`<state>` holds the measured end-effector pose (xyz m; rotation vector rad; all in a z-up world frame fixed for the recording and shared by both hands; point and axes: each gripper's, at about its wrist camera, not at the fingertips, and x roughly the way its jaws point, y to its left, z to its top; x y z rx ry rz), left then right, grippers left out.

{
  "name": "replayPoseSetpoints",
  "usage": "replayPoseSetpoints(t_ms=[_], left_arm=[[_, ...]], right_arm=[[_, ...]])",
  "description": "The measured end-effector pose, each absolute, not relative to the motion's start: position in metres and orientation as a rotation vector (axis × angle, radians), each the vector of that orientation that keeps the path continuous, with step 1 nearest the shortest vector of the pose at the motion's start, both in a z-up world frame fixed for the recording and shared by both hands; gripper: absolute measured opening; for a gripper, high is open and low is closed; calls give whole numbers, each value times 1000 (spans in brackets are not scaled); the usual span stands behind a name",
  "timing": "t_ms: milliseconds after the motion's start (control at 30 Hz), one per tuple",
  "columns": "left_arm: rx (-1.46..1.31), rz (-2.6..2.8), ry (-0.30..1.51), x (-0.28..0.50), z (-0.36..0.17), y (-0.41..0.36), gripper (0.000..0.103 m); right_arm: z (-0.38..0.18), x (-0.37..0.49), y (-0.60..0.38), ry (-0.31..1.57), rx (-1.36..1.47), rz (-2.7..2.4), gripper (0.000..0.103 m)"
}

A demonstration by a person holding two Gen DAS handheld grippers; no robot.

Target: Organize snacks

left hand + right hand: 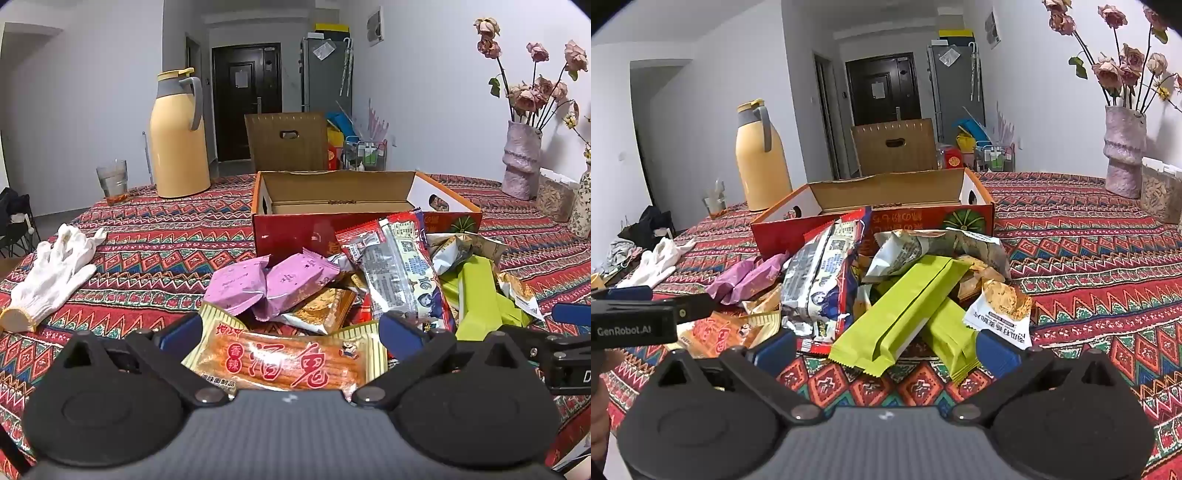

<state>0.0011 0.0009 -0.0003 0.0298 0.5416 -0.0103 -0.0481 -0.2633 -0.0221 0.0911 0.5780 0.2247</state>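
The tabletop (155, 236), covered with a patterned red cloth, carries everything, and from what I see the sorting has hardly begun. The red cardboard box (295, 229) stands open behind the snacks, and the part of its inside that shows is bare; I cannot see its floor fully. All the snacks lie in one loose pile just in front of the box, touching each other: the long silver and blue packet (820, 280) leans toward the box wall, two green packets (905, 314) rest crossed on top, the purple pouches (266, 284) lie on the left side, and a small cookie packet (1001, 306) sits at the right edge. The orange spicy strip packet (284, 358) lies nearest, between the fingers of the left claw (291, 332), but the pads do not press it. The right claw (886, 347) is also spread wide and empty, the green packets between its fingers. So nothing is packed yet, and the whole pile is left to do.
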Motion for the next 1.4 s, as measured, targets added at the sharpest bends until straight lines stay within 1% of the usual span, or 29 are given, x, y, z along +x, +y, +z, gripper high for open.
replayPoseSetpoints(t_ms=[100, 233, 533, 600, 833, 1400], left_arm=[[50, 2, 561, 4, -2, -4, 103], [12, -11, 543, 1, -1, 3, 103], [14, -12, 529, -2, -1, 0, 103], [11, -13, 527, -2, -1, 0, 103], [6, -17, 520, -3, 0, 1, 103], [-4, -21, 530, -2, -2, 1, 103]], right_arm=[[-23, -48, -263, 585, 89, 224, 103], [-24, -48, -263, 584, 89, 225, 103], [-18, -48, -263, 586, 90, 223, 103], [-26, -48, -264, 586, 91, 224, 103], [-25, -47, -264, 589, 90, 224, 103], [-25, -47, -263, 592, 87, 222, 103]])
